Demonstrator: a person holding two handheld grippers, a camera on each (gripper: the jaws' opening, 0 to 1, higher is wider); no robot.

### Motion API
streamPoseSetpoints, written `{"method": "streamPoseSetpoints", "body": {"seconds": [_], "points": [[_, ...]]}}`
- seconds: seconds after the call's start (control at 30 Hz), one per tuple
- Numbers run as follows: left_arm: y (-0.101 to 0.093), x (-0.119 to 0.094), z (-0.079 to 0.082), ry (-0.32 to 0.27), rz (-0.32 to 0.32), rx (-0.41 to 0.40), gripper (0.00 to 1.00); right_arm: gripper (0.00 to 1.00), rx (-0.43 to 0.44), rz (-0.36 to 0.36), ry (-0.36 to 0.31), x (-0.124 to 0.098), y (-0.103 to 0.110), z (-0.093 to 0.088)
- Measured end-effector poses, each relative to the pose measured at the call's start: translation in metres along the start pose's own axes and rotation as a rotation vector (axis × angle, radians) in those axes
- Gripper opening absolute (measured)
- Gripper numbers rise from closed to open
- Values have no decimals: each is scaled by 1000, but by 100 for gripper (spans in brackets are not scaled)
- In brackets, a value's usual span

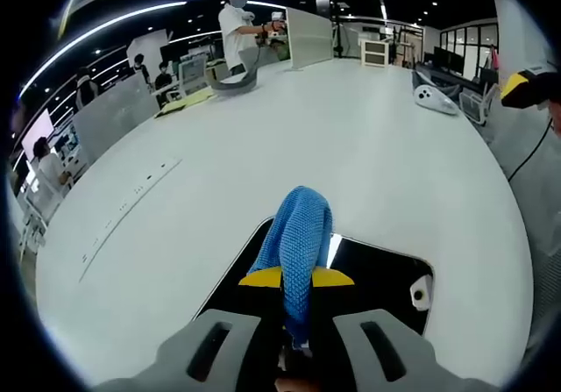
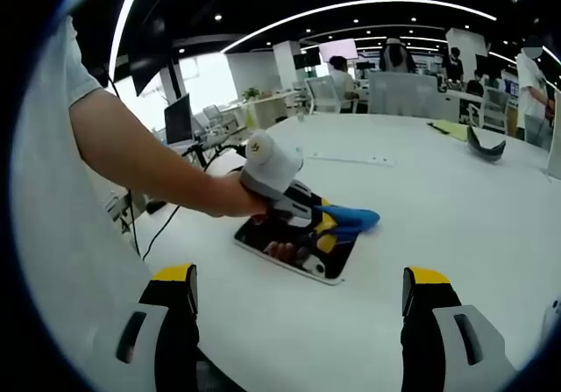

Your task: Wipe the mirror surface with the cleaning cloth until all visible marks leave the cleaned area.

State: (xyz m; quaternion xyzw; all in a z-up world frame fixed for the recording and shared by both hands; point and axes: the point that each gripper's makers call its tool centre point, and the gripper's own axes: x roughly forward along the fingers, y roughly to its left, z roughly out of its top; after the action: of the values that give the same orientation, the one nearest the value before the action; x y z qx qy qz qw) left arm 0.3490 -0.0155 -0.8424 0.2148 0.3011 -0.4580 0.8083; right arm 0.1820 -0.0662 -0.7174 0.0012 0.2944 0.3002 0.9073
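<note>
Closest up, the left gripper [image 1: 296, 278] had its yellow-tipped jaws pinched on the blue knitted cleaning cloth [image 1: 300, 225], pressing it onto the dark rectangular mirror [image 1: 377, 274] to scrub. At 12 o'clock of the wide-open, waiting right gripper [image 2: 298, 291], that mirror lay flat on the white round table [image 2: 438, 225].
</note>
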Motion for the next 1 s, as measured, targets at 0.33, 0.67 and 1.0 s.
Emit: {"method": "streamPoseSetpoints", "body": {"seconds": [0.33,0.67,1.0], "points": [[-4,3,4,0,-13,4,6,97,9,-5,5,-1,-1,-4],[-12,9,10,11,-27,25,6,96,15,-14,5,-4,-2,-6],[-16,14,15,13,-41,41,6,96,27,-31,12,-8,-7,-12]]}}
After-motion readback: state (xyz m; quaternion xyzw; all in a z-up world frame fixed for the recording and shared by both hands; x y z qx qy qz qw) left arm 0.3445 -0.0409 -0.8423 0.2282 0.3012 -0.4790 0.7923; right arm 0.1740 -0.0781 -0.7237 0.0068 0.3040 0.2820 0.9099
